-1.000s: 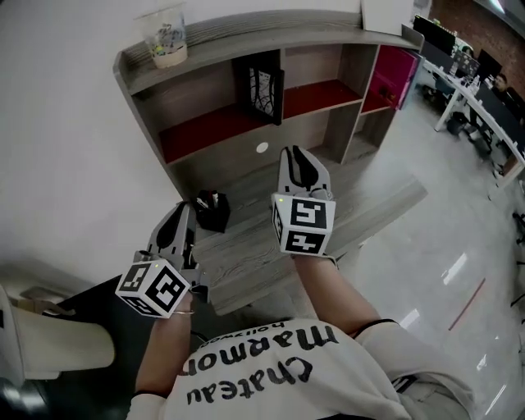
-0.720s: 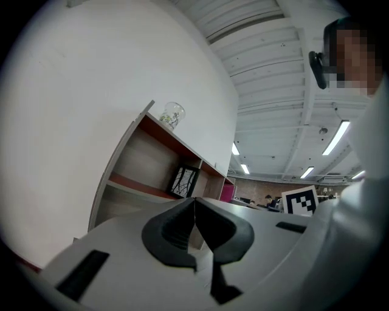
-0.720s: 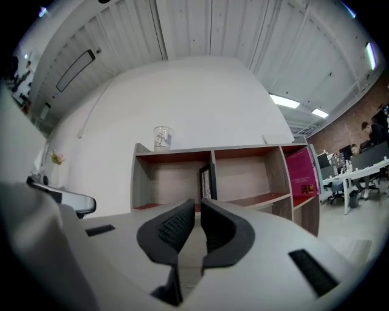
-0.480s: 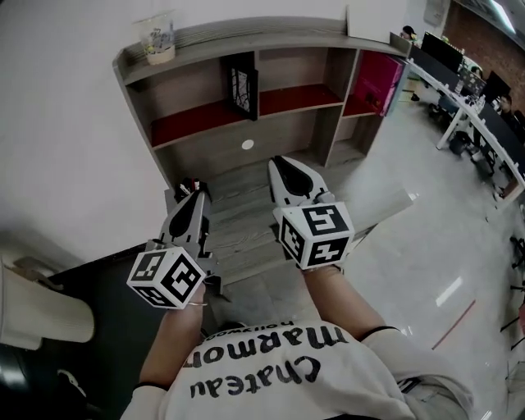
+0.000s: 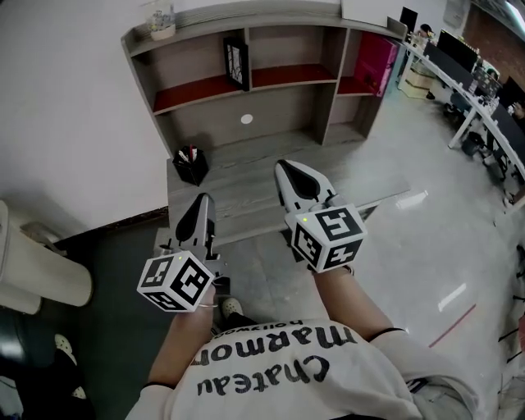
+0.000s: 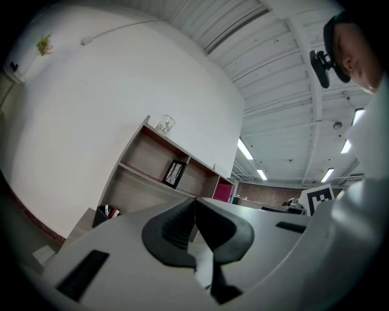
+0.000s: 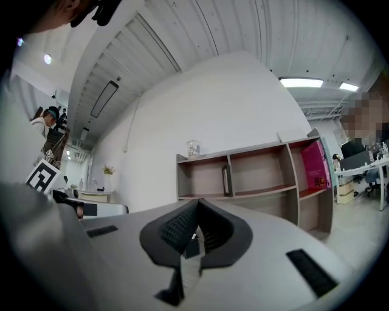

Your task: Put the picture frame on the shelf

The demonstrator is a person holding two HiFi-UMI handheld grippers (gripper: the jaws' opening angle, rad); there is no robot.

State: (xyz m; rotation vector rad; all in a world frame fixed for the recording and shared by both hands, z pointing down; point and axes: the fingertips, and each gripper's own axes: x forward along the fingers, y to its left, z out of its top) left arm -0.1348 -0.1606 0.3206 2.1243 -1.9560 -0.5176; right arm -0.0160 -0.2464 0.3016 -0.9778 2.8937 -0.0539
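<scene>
A white object [image 5: 369,8] on the shelf [image 5: 279,107] is cut by the upper edge; what the picture frame [image 5: 236,63] shows cannot be told.

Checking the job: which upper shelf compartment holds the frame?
The left compartment: the picture frame stands at its right end; the right one holds a pink thing.

Shelf unit [image 5: 246,16] on a desk [image 5: 246,197]; glossy floor [image 5: 426,238] below.
A frame [image 5: 236,63] stands upright on the red shelf [image 5: 283,76], just beside a divider. A cup [image 5: 162,20] sits on the unit's top board at the left end. A pink box [image 5: 379,70] fills the right compartment. A black pen holder [image 5: 191,166] stands on the desk at the left rear.
</scene>
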